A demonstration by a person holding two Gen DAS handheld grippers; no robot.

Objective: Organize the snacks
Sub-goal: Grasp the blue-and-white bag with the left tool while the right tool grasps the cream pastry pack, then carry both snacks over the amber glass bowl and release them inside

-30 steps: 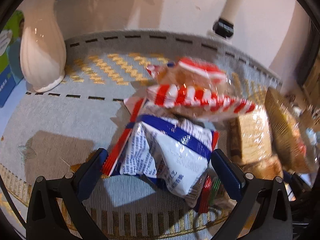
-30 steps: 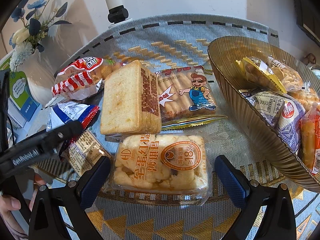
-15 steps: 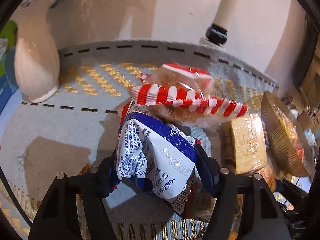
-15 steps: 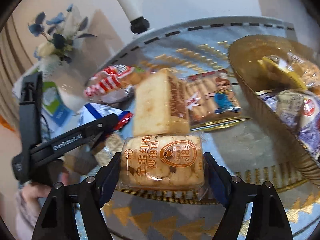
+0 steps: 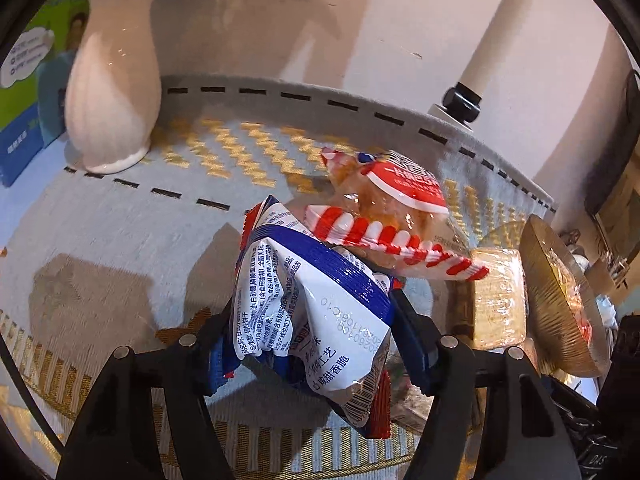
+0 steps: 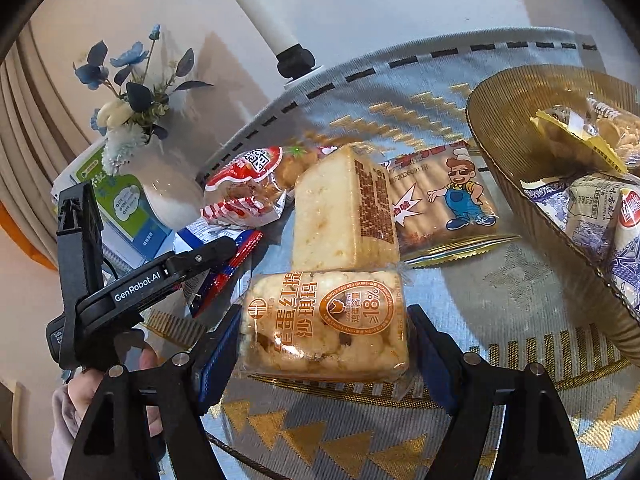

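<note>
Two grips: left gripper (image 5: 312,344) pinches the blue-white packet (image 5: 308,300); right gripper (image 6: 324,344) clamps the egg cake pack (image 6: 324,324). Lift both level toward the gold bowl (image 6: 520,152) at two o'clock, squeezing gently.

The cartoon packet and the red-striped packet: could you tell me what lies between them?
The wrapped cake slice, standing on edge, fills that gap between cartoon packet and red-striped packet in the right wrist view.

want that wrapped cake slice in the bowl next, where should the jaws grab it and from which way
Grip the wrapped cake slice across its two long side edges, coming down from above. It lies flat, broad face up, with the egg crisp pack and cartoon biscuit pack crowding its near end and right side.
</note>
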